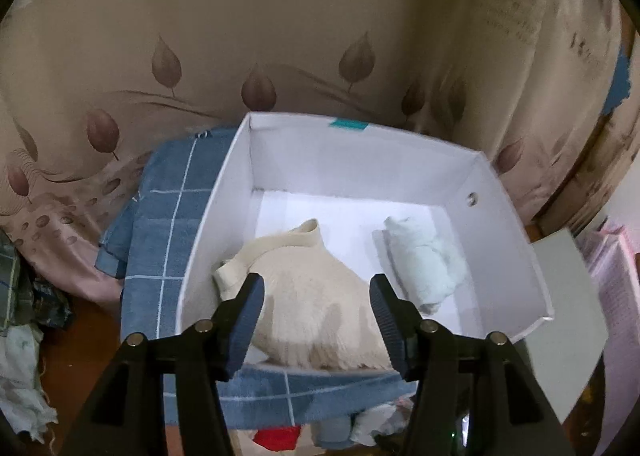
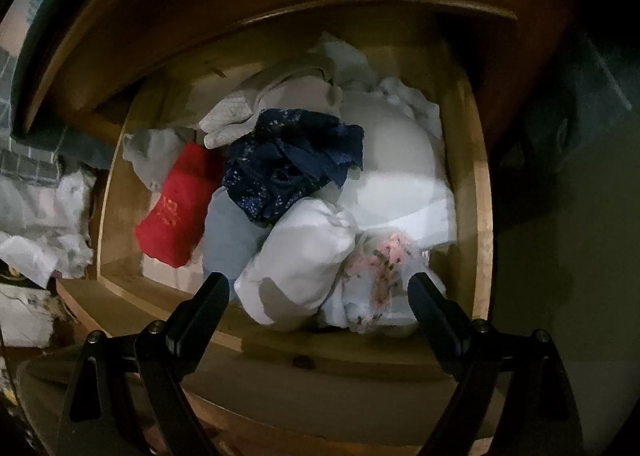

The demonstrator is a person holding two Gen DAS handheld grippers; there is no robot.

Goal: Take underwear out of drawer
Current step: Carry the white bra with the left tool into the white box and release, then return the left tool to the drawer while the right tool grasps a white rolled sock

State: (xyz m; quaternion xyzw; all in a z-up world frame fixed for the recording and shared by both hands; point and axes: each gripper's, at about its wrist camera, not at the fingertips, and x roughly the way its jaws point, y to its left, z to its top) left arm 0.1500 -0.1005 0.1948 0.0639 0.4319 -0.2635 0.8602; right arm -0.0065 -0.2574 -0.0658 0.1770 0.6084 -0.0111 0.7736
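The cream underwear (image 1: 316, 308) lies in a soft ribbed heap in the near half of the white box (image 1: 516, 240), its flat waistband looping up at the far-left end, so the long axis runs from near right to far left. The left gripper (image 1: 318, 324) hangs just above it with jaws parted, pads clear of the fabric on either side, nothing pinched. Beside it on the right, a pale blue rolled piece (image 1: 424, 264) lies with its length running near to far, close to the box's right wall. The box sits on a blue checked cloth (image 1: 160, 256), with a leaf-printed beige fabric (image 1: 280, 35) behind. Over at the wooden drawer (image 2: 480, 195), more underwear is piled up: a navy lace piece (image 2: 288, 163) on top, a red one (image 2: 176, 207) to the left, white bundles (image 2: 300, 260) nearest, a pink floral piece (image 2: 380, 268) near right. The right gripper (image 2: 318, 296) hovers over the near pile, jaws spread wide, holding nothing.
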